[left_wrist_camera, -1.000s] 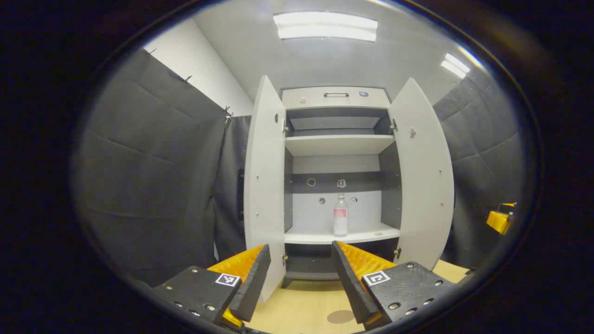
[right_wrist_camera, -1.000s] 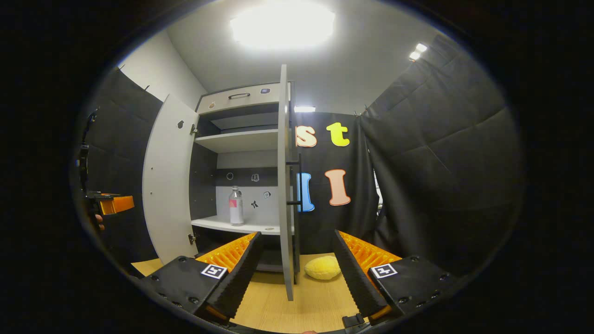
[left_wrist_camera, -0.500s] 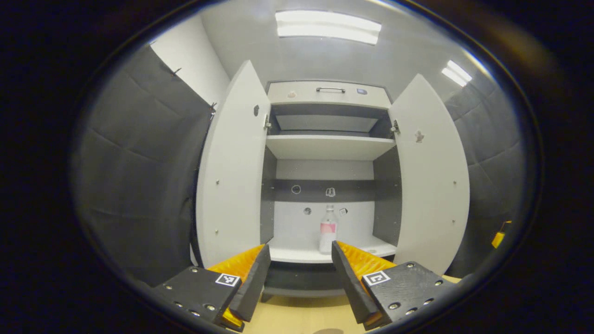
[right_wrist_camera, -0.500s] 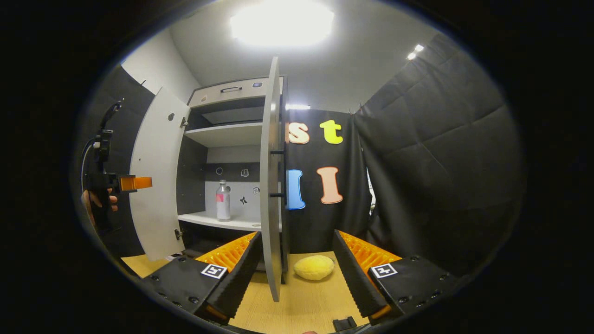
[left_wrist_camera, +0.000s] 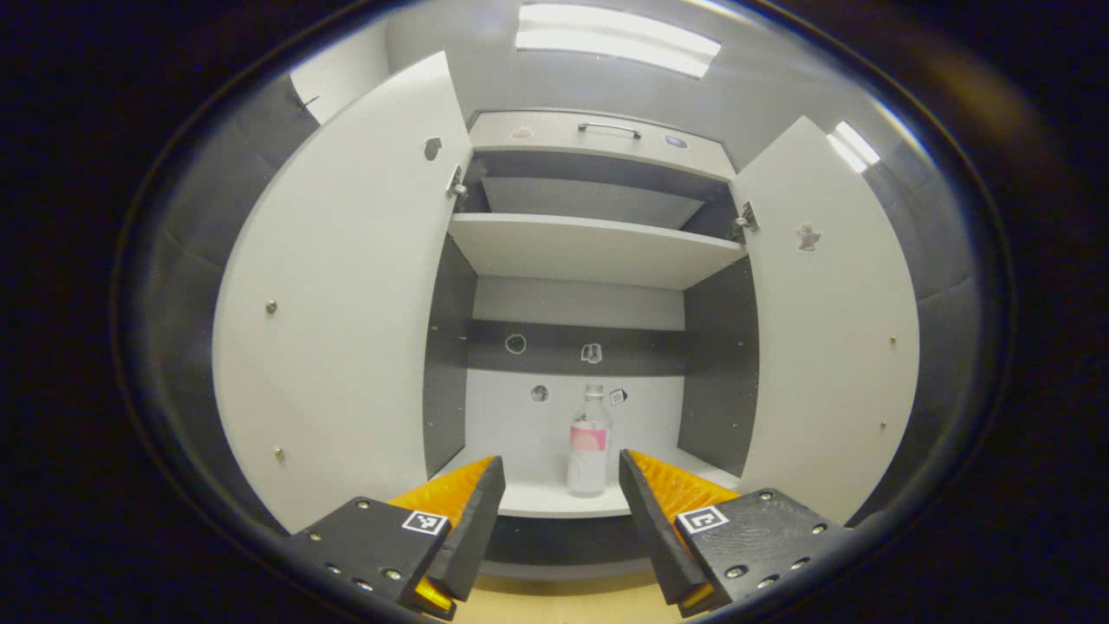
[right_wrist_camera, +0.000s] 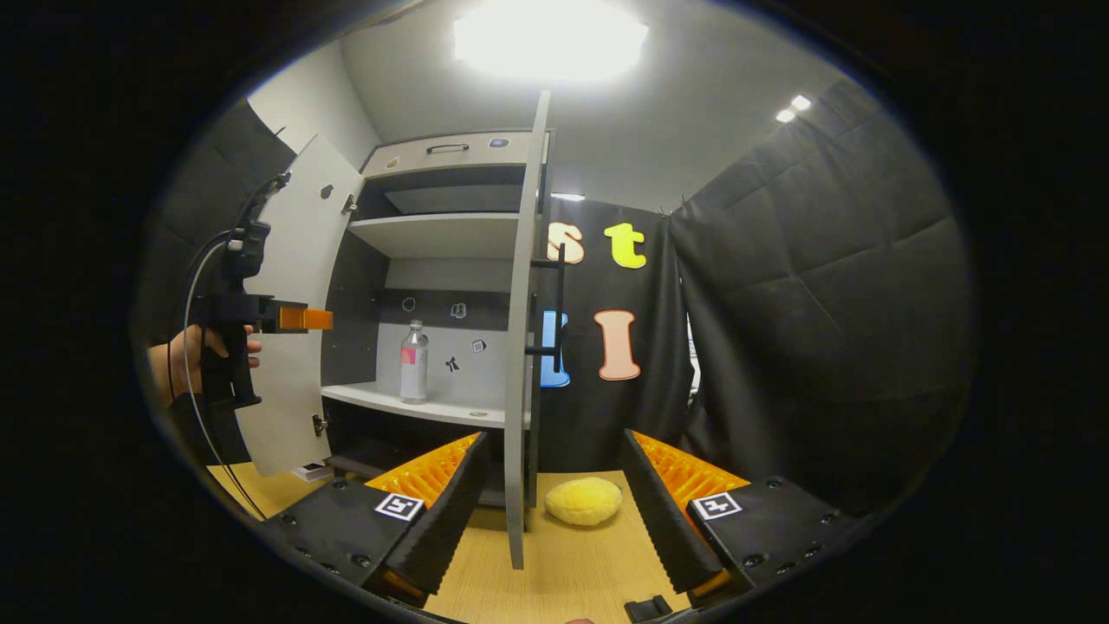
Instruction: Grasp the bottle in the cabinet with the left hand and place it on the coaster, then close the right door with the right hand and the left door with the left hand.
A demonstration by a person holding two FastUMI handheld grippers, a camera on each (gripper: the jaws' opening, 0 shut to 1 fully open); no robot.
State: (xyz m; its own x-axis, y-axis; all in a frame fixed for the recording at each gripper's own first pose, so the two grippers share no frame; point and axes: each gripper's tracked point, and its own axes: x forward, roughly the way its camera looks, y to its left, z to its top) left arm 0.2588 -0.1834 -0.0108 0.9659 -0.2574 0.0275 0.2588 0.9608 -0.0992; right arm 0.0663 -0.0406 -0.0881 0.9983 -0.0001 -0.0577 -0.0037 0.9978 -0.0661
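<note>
One clear bottle point(left_wrist_camera: 589, 442) with a pink label stands upright on the cabinet's lower shelf point(left_wrist_camera: 554, 501), both doors swung open. Left gripper point(left_wrist_camera: 554, 485), fingers spread apart, faces it without contact; right gripper point(right_wrist_camera: 554, 485), likewise spread, flanks the right door's point(right_wrist_camera: 520, 347) edge above a yellow sponge point(right_wrist_camera: 583, 502).

No words or numbers can be read. The clear plastic bottle point(left_wrist_camera: 589, 442) bears a pink-and-white label, too small to make out. Small stickers on the grey cabinet back panel point(left_wrist_camera: 563, 351) are unreadable too.

One bottle point(left_wrist_camera: 588, 442), two open doors point(left_wrist_camera: 338, 295), one yellow sponge point(right_wrist_camera: 583, 501).
</note>
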